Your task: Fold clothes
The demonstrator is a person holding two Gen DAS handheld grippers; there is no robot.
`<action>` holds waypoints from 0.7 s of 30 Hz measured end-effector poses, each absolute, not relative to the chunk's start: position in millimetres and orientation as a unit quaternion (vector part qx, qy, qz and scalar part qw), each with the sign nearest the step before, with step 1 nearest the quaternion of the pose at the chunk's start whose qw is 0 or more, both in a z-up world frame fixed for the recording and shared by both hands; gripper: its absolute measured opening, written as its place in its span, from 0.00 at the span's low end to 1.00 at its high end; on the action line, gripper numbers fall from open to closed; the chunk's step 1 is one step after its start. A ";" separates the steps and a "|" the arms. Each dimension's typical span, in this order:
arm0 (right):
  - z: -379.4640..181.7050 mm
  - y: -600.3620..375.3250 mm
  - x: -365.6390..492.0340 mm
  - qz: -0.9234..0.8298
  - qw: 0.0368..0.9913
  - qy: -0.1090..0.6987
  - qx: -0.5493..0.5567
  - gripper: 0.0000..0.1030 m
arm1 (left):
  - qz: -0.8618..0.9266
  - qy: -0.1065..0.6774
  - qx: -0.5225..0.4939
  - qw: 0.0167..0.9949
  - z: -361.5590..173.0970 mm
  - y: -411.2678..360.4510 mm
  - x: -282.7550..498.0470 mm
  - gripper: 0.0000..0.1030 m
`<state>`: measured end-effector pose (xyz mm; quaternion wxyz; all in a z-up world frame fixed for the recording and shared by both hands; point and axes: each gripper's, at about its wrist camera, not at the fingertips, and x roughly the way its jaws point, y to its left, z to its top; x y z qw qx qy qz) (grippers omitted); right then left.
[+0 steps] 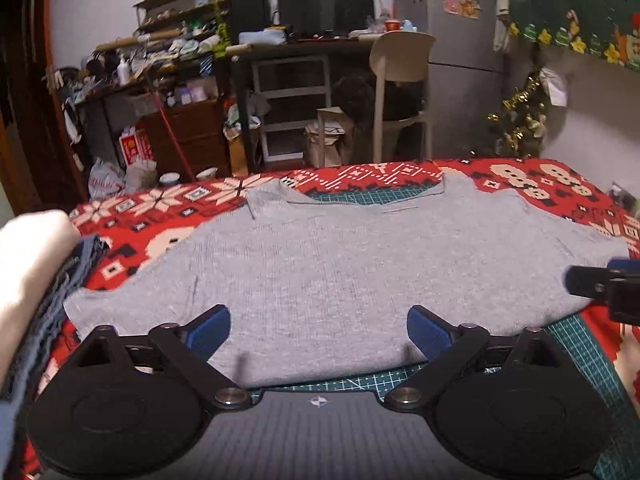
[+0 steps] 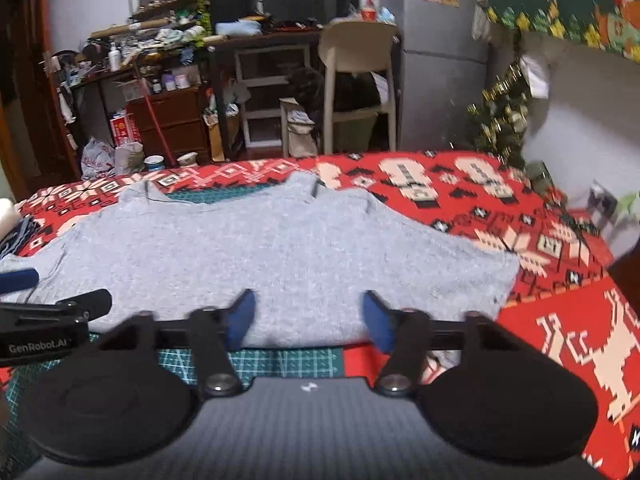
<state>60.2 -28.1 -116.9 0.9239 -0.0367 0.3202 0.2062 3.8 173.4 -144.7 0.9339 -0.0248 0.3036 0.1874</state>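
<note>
Two open claws, left claw [image 1: 319, 330], right claw [image 2: 310, 316], over grey shirt [image 1: 340, 280], clothes stack [image 1: 36, 264] left-view only

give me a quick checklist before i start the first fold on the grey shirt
1. Left gripper jaws open, nothing held: ok
2. Right gripper jaws open, nothing held: ok
3. Grey shirt spread flat, collar at the far side: ok
4. Near hem lies just ahead of both grippers: ok
5. Folded stack at the left is off the shirt: ok
6. Right sleeve lying flat: cannot tell, its edge is blurred
</note>
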 end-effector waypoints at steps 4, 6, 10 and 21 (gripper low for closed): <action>-121.0 -56.2 71.3 0.162 0.929 0.331 -0.025 0.28 | 0.193 0.313 -0.035 0.929 -151.5 176.5 5.8 0.83; -123.1 -72.4 76.6 0.134 0.933 0.333 -0.018 0.27 | 0.193 0.320 -0.037 0.927 -154.4 179.8 5.7 0.83; -133.1 -105.2 100.3 0.075 0.933 0.352 0.006 0.27 | 0.194 0.331 -0.042 0.923 -159.6 186.0 5.6 0.83; -147.9 -116.1 147.0 0.058 0.928 0.367 0.002 0.08 | 0.193 0.337 -0.033 0.921 -158.8 186.3 6.3 0.83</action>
